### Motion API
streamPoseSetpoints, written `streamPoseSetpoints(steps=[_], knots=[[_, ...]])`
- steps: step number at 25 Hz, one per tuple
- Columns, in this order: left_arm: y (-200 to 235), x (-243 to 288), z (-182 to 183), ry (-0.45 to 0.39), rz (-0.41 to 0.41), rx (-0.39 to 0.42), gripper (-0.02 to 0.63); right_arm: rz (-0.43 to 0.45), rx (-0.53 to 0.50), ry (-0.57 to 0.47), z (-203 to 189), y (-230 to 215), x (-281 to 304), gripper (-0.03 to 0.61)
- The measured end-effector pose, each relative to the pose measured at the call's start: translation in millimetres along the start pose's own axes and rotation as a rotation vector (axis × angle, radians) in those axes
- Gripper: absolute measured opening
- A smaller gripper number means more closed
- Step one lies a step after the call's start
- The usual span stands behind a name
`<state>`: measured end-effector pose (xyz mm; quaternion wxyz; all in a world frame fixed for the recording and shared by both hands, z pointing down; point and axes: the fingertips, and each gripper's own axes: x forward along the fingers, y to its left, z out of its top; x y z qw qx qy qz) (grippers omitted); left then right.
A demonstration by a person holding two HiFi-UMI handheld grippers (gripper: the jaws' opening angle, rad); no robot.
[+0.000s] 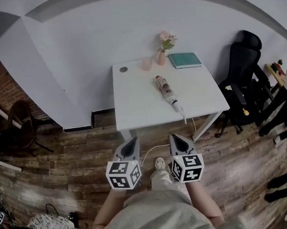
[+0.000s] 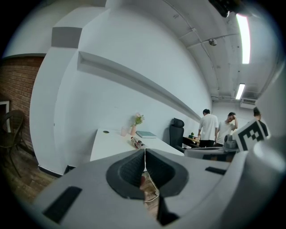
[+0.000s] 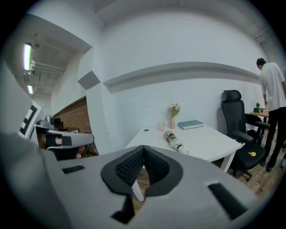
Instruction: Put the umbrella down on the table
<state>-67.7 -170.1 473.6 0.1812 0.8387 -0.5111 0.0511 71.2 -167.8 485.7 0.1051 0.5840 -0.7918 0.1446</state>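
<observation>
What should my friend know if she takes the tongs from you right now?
Left tongs: shut, holding nothing, over the wooden floor in front of the table.
Right tongs: shut and empty too, beside the left ones.
Things: the folded patterned umbrella with a white handle lies flat near the middle of the white square table. Neither tongs touch it.
Done: the umbrella is down on the table.
Left: nothing more for this job, as far as I can see.
</observation>
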Motion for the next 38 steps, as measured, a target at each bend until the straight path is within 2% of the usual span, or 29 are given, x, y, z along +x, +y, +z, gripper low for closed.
streamPoseSetpoints(steps=[8,38], knots=[[1,-13,-5,-0.001,0.005,0.004,0.008,-0.006,-0.01,-0.009,-3,5,-11,0.003],[-3,-7,-1,-0.001,0.002,0.012,0.008,-0.001,0.0,-0.009,-2,-1,-8,0.002]])
